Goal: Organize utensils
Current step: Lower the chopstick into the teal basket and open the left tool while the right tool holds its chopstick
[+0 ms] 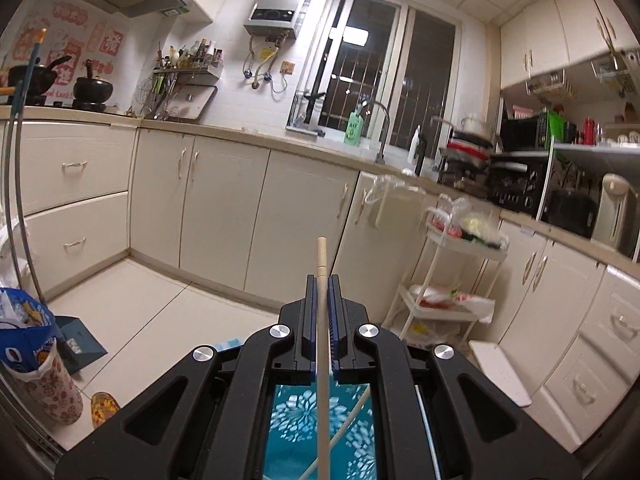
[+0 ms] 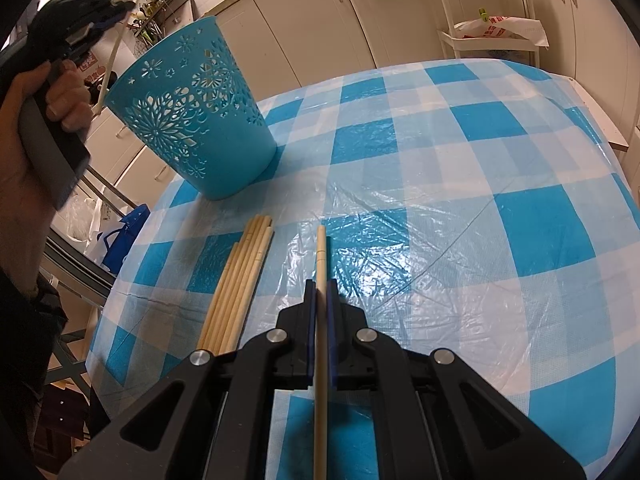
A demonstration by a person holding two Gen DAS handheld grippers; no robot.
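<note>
My left gripper [image 1: 322, 280] is shut on a pale wooden chopstick [image 1: 321, 256] that sticks out ahead of it. It hovers over the teal cut-out basket [image 1: 304, 420], where another chopstick [image 1: 352, 416] leans inside. In the right wrist view a hand holds the left gripper [image 2: 120, 12] at the upper left. Its chopstick [image 2: 107, 68] slants down to the rim of the teal basket [image 2: 192, 112]. My right gripper [image 2: 320, 284] is shut on a second chopstick [image 2: 320, 252] low over the blue-checked table [image 2: 440, 160]. Several loose chopsticks [image 2: 240, 280] lie just to its left.
A white tiered trolley [image 1: 452, 272] with bags stands by the cream cabinets [image 1: 224, 208]. A blue bag and patterned bin [image 1: 28, 340] sit on the floor at left. The same trolley [image 2: 492, 32] shows beyond the table's far edge. A person's dark sleeve [image 2: 28, 320] fills the left side.
</note>
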